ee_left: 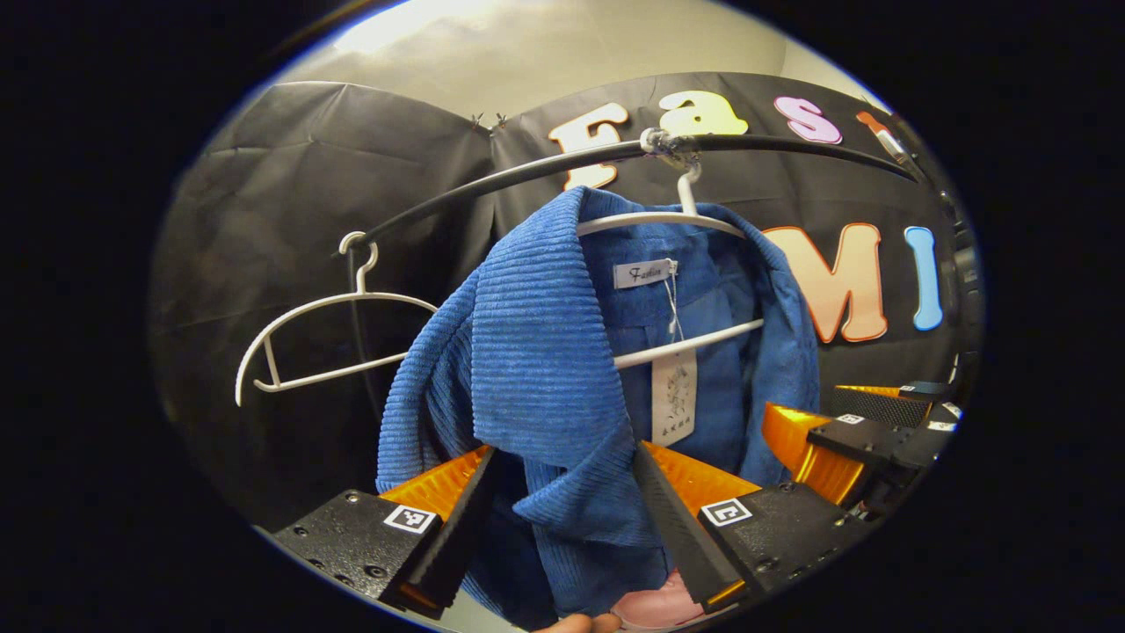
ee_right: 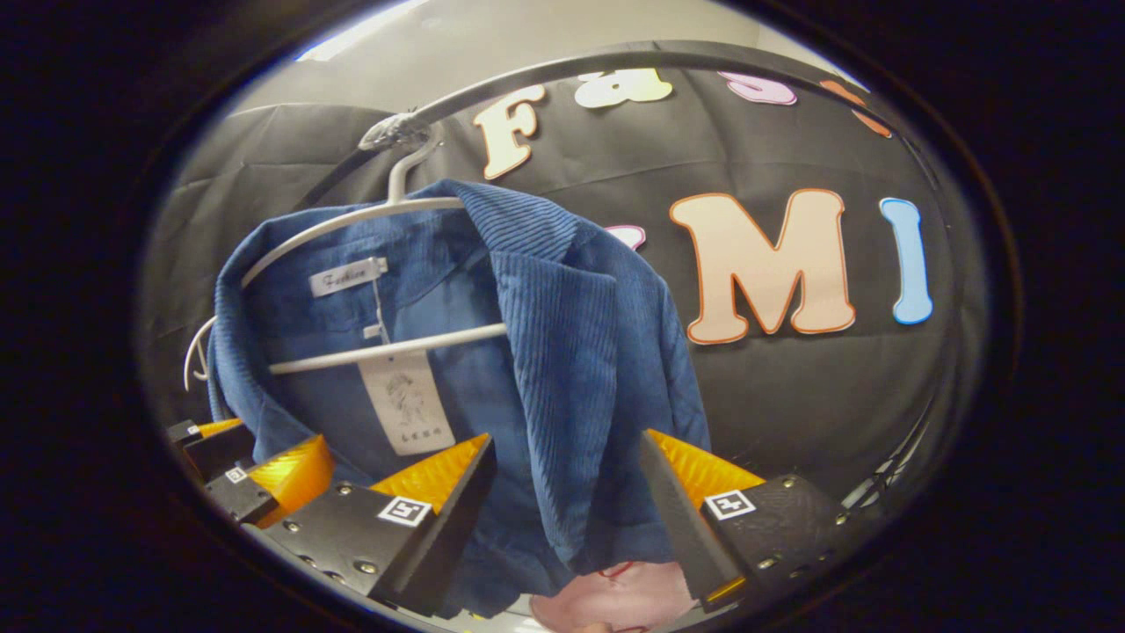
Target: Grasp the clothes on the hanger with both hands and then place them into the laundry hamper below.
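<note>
**Two grippers flank a blue jacket on its hanger**

Two sets of fingers are spread wide, and I see fabric lying between each pair without either side pressing on it.

Largest in front of me is the blue corduroy jacket (ee_left: 545,352), draped on a white hanger (ee_left: 655,220) that hooks onto the black rail (ee_left: 527,171) at about 12 o'clock in the left gripper view. Its ribbed lapel hangs down the middle of that view toward 6 o'clock, dropping between the fingers of the left gripper (ee_left: 562,519). From the right gripper view the same jacket (ee_right: 422,352) fills the left half, its front edge falling between the fingers of the right gripper (ee_right: 567,519), which stand well apart.

At 4 o'clock in the left gripper view I can see the right gripper (ee_left: 844,431) close beside the jacket's far edge; I cannot tell from here whether it touches the cloth. At 8 o'clock in the right gripper view the left gripper (ee_right: 255,479) shows near the collar.

A second white hanger (ee_left: 325,338), bare, hangs on the rail at 9 o'clock in the left gripper view.

Something pink (ee_right: 615,598) sits at 6 o'clock below the jacket; I cannot tell what it is.

A paper tag (ee_left: 674,396) dangles inside the neck.
</note>
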Action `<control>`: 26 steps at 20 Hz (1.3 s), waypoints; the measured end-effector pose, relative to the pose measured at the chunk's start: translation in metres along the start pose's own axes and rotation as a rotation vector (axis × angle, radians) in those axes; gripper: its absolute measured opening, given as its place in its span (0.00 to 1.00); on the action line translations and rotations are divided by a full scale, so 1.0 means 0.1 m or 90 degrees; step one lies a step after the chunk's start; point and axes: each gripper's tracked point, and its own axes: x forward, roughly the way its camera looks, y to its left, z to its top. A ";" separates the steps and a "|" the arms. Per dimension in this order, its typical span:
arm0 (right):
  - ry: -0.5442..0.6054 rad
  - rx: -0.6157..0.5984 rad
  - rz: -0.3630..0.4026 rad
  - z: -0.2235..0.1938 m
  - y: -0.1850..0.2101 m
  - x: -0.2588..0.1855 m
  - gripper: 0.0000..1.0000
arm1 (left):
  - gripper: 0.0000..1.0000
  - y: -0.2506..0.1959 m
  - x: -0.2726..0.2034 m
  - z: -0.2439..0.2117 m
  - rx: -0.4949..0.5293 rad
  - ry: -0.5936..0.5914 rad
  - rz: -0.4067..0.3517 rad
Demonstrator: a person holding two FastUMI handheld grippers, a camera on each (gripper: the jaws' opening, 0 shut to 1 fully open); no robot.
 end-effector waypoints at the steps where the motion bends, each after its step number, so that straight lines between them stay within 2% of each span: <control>1: -0.006 0.003 0.001 0.04 -0.02 0.06 0.95 | 0.99 -0.01 0.02 0.01 0.002 0.002 0.007; 2: -0.013 0.003 -0.002 0.08 -0.07 0.13 0.97 | 0.99 -0.01 0.01 0.02 0.005 0.003 0.011; 3: -0.019 0.001 -0.005 0.11 -0.12 0.18 0.93 | 0.98 0.00 -0.01 0.01 0.007 0.004 0.014; 4: -0.024 0.001 -0.006 0.13 -0.16 0.23 0.98 | 0.99 -0.02 -0.02 0.00 0.007 0.005 0.015; 5: -0.025 0.001 0.000 0.15 -0.15 0.27 0.97 | 0.93 -0.04 -0.04 -0.01 0.004 0.006 0.013; 6: -0.029 0.001 0.008 0.17 -0.13 0.28 0.97 | 0.96 -0.06 -0.05 -0.02 -0.001 0.006 0.013; 8: -0.039 -0.008 0.015 0.17 -0.11 0.31 0.77 | 0.92 -0.13 -0.06 -0.09 -0.007 0.011 -0.003; 9: -0.039 -0.018 0.021 0.16 -0.07 0.32 0.67 | 0.94 -0.18 -0.07 -0.13 -0.005 0.017 -0.008; 10: -0.039 -0.027 0.029 0.14 -0.03 0.33 0.69 | 0.92 -0.20 -0.05 -0.16 0.002 0.027 -0.012; 12: -0.039 -0.030 0.047 0.10 0.07 0.35 0.67 | 0.80 -0.16 0.03 -0.23 0.021 0.043 -0.002; 13: -0.037 -0.031 0.029 0.11 0.04 0.38 0.69 | 0.73 -0.14 0.06 -0.22 0.023 0.043 0.004; 14: -0.038 -0.027 0.008 0.10 -0.02 0.40 0.55 | 0.70 -0.11 0.09 -0.22 0.015 0.044 0.014; 15: -0.036 -0.023 0.008 0.10 -0.02 0.41 0.41 | 0.61 -0.10 0.09 -0.23 -0.002 0.047 0.018; 16: -0.031 -0.026 0.028 0.07 0.04 0.40 0.27 | 0.53 -0.10 0.09 -0.23 -0.022 0.046 0.017; 17: -0.037 -0.036 0.060 0.06 0.11 0.41 0.27 | 0.46 -0.09 0.08 -0.21 -0.031 0.044 0.020; 18: -0.048 -0.056 0.077 0.11 0.12 0.38 0.32 | 0.38 -0.07 0.06 -0.19 -0.025 0.038 0.021; 19: -0.056 -0.076 0.059 0.04 0.06 0.54 0.31 | 0.30 -0.07 0.05 -0.17 -0.022 0.026 0.021; 20: -0.060 -0.087 0.062 0.08 0.02 0.43 0.03 | 0.22 -0.10 0.03 -0.16 -0.021 0.025 0.010; 21: -0.060 -0.087 0.088 0.10 0.06 0.38 0.00 | 0.14 -0.13 -0.02 -0.17 -0.017 0.030 -0.006; 22: -0.061 -0.085 0.102 0.11 0.13 0.36 0.06 | 0.12 -0.15 -0.02 -0.15 -0.011 0.031 -0.017; 24: -0.057 -0.074 0.090 0.13 0.05 0.35 0.03 | 0.07 -0.18 -0.07 -0.12 -0.003 0.040 -0.051; 26: -0.058 -0.057 0.088 0.16 -0.01 0.32 0.03 | 0.05 -0.21 -0.21 -0.09 -0.026 0.044 -0.098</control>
